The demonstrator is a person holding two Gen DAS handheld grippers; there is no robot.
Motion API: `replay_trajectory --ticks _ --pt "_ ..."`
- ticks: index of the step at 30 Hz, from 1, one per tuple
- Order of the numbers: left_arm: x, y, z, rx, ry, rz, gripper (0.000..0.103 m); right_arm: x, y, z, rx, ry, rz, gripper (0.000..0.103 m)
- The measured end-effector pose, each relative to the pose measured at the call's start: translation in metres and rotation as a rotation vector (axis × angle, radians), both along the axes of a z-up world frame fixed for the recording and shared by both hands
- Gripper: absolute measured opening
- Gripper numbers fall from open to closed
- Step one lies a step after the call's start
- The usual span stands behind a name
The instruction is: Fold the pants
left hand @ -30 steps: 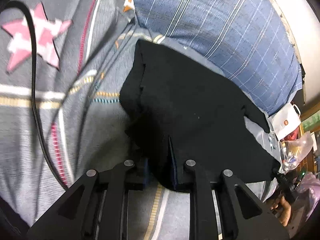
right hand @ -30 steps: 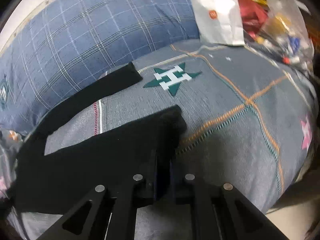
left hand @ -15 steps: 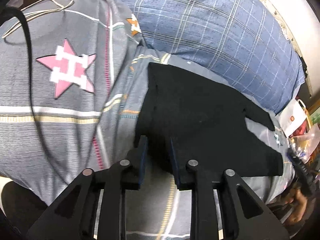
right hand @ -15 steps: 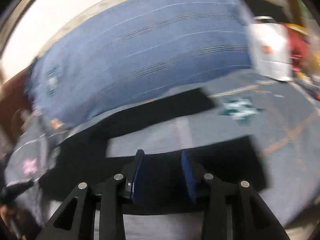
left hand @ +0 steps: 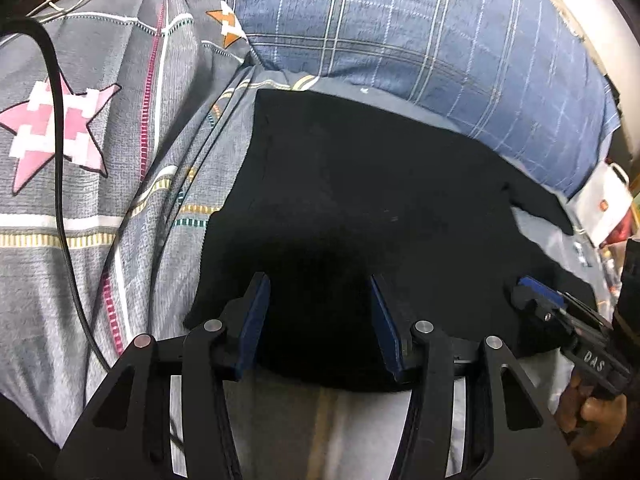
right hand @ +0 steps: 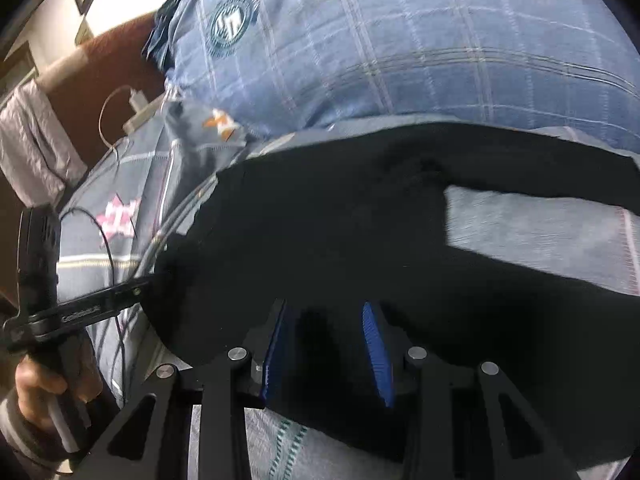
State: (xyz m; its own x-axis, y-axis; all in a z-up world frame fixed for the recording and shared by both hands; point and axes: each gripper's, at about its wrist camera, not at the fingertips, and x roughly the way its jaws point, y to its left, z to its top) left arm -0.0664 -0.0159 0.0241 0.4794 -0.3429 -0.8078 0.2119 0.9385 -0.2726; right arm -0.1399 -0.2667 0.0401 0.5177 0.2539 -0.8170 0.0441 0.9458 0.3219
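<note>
Left wrist view is showing the left gripper (left hand: 318,320) standing wide apart over the near edge of the black pants (left hand: 360,200), gripping nothing. Right gripper (right hand: 326,350) is likewise gaping wide above the cloth. Pants are lying spread on the grey star-patterned bedspread (left hand: 100,160), one leg (right hand: 540,160) running along the blue plaid pillow (left hand: 400,40); folds are vanishing into blackness.

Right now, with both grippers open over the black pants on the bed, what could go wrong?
1. The black fabric pants are dark and nearly featureless, so the left gripper might pinch the wrong layer.
2. The thin black cable lying on the grey star-patterned bedsheet could snag.
3. The right gripper works close by; the two could collide.
</note>
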Motion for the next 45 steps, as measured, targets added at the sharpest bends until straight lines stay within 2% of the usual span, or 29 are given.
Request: replay_trajectory --ticks 2,5,8,14,15,17,23,26,28,33,36,40,41,43,45 --pt "0.002 -0.002 -0.001 0.025 -0.031 -0.003 0.05 -0.002 0.002 0.0 -0.026 -0.023 0.012 0.038" --pt "0.005 -0.006 0.001 0.065 -0.03 -0.012 0.05 0.005 0.003 0.001 -0.029 -0.008 0.027 0.039" --pt "0.009 -0.008 0.007 0.071 -0.035 -0.025 0.05 0.013 -0.002 0.01 -0.007 -0.012 0.043 0.039" --pt "0.025 -0.014 0.021 0.107 -0.06 -0.066 0.051 0.035 -0.023 0.029 -0.056 -0.036 0.052 0.04" --pt "0.029 -0.016 0.022 0.116 -0.063 -0.081 0.053 0.041 -0.028 0.032 -0.069 -0.043 0.062 0.041" --pt "0.036 -0.018 0.027 0.116 -0.072 -0.107 0.067 0.052 -0.034 0.036 -0.095 -0.052 0.08 0.046" --pt "0.077 -0.031 0.044 0.102 -0.09 -0.229 0.07 0.099 -0.051 0.039 -0.239 -0.056 0.216 0.049" --pt "0.111 -0.038 0.048 0.066 -0.058 -0.307 0.07 0.132 -0.059 0.035 -0.283 -0.047 0.306 0.049" --pt "0.134 -0.045 0.046 0.079 -0.038 -0.371 0.07 0.15 -0.064 0.03 -0.271 -0.041 0.36 0.049" --pt "0.18 -0.067 0.031 0.211 0.024 -0.513 0.07 0.187 -0.063 0.011 -0.306 0.005 0.515 0.052" --pt "0.195 -0.079 0.019 0.262 0.041 -0.584 0.07 0.205 -0.063 -0.002 -0.326 0.041 0.589 0.055" --pt "0.206 -0.093 0.0 0.311 0.058 -0.656 0.071 0.221 -0.069 -0.024 -0.297 0.128 0.642 0.058" --pt "0.208 -0.095 -0.001 0.292 0.056 -0.662 0.072 0.223 -0.07 -0.032 -0.31 0.161 0.65 0.058" --pt "0.214 -0.1 -0.002 0.267 0.075 -0.668 0.072 0.229 -0.075 -0.037 -0.257 0.19 0.62 0.058" --pt "0.217 -0.103 -0.005 0.248 0.091 -0.66 0.073 0.228 -0.074 -0.036 -0.249 0.18 0.595 0.044"
